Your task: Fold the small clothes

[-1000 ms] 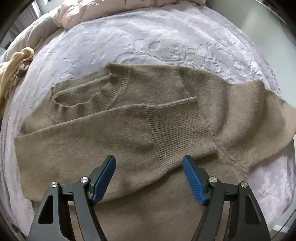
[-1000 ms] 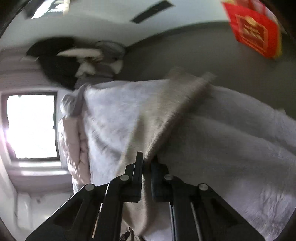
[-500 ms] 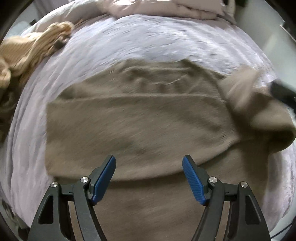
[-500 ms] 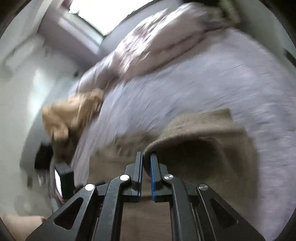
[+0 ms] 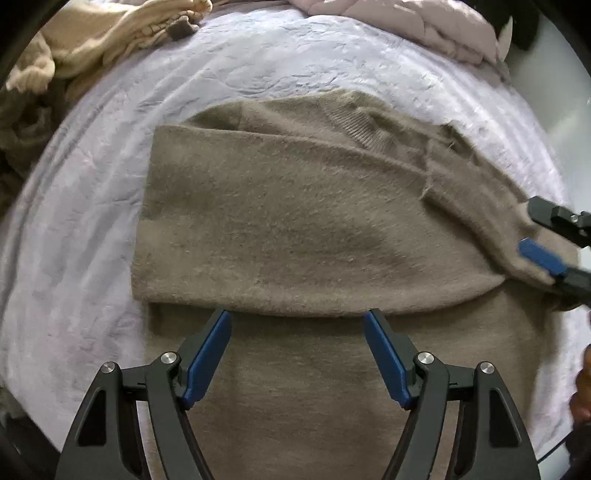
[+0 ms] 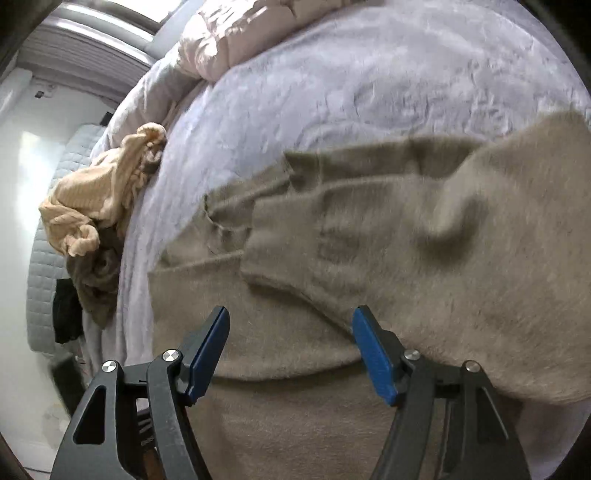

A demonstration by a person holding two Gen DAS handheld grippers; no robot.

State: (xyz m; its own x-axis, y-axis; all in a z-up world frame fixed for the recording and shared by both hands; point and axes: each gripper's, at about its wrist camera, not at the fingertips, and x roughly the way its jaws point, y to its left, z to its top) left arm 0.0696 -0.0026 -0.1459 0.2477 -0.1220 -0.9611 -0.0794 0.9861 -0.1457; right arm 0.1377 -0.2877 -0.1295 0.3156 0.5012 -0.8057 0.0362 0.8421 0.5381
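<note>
A taupe knit sweater (image 5: 295, 221) lies on the lilac bedspread (image 5: 92, 221), with both sleeves folded across its body. My left gripper (image 5: 297, 325) is open and empty, hovering over the sweater's lower body just below the folded sleeve's edge. My right gripper (image 6: 290, 321) is open and empty above the right sleeve (image 6: 369, 251), whose ribbed cuff lies on the sweater. The right gripper also shows at the right edge of the left wrist view (image 5: 543, 236), open over the sleeve.
A heap of beige and brown knitwear (image 6: 99, 206) lies at the bed's left side, also in the left wrist view (image 5: 74, 48). A pink quilt (image 5: 406, 22) is bunched at the head of the bed. A grey padded wall panel (image 6: 44, 277) stands left.
My right gripper carried the right sleeve across the sweater, opened and let it go. The left gripper has stayed open while its view shifted over the sweater.
</note>
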